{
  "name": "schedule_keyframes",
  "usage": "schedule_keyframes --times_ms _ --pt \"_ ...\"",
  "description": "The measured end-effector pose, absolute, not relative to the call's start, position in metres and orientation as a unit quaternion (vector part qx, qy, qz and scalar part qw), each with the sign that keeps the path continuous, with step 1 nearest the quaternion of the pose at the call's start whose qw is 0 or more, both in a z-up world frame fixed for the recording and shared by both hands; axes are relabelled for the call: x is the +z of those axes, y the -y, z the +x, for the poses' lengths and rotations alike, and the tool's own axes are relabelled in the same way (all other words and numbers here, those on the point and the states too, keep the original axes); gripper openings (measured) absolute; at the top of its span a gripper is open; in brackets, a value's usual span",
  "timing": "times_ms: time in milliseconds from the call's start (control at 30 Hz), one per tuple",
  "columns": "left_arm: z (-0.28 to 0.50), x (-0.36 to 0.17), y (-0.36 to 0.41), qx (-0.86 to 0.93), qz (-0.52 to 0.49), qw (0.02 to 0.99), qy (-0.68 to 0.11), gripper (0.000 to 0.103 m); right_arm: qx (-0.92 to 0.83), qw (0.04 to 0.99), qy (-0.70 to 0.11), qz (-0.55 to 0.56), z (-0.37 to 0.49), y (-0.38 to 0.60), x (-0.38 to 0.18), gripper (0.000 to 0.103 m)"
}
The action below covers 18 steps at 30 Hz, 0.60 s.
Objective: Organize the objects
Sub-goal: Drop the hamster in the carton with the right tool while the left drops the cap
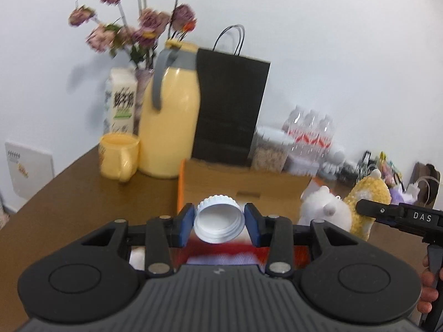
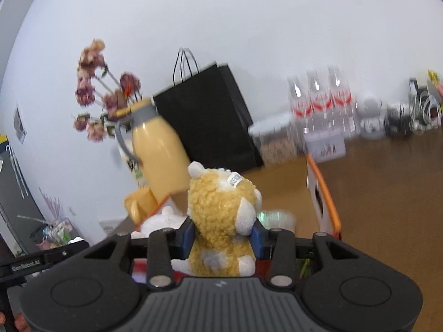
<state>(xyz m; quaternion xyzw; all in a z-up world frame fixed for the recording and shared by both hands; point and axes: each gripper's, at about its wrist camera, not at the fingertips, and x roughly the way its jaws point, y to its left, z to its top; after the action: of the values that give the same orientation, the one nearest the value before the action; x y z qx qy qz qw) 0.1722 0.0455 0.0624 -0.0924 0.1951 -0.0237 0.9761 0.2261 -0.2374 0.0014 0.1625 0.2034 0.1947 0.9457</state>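
Note:
My left gripper [image 1: 220, 224] is shut on a white ribbed screw lid [image 1: 218, 221], which sits tilted between the blue pads with its hollow side facing the camera. It hangs above an open cardboard box with an orange rim [image 1: 241, 182]. My right gripper [image 2: 223, 236] is shut on a yellow curly plush toy [image 2: 221, 215], held upright with its back to the camera and raised over the box wall [image 2: 324, 193]. The left wrist view shows that same yellow plush toy [image 1: 368, 196] at the right, beside a white plush toy [image 1: 324, 210].
On the brown table [image 1: 69, 193], a yellow jug [image 1: 169, 116], a yellow mug [image 1: 119, 155], a milk carton [image 1: 120, 102] and a vase of dried flowers [image 1: 144, 27] stand at the back left. A black paper bag [image 1: 229, 105], a clear food container [image 1: 270, 152] and water bottles [image 1: 310, 130] line the wall.

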Motion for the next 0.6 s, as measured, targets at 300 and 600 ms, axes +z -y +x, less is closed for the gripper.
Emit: schedule_keyframes --times_ms 300,600 --pt "0.269 0.058 -0.022 0.001 -0.109 0.965 -0.24 0.04 0.179 0.948 -0.215 0.152 0.302 0.225 0.009 0.039" --pt "0.327 0.021 -0.011 0.047 -0.101 0.95 -0.292 0.041 0.179 0.948 -0.231 0.124 0.336 0.211 -0.029 0.041"
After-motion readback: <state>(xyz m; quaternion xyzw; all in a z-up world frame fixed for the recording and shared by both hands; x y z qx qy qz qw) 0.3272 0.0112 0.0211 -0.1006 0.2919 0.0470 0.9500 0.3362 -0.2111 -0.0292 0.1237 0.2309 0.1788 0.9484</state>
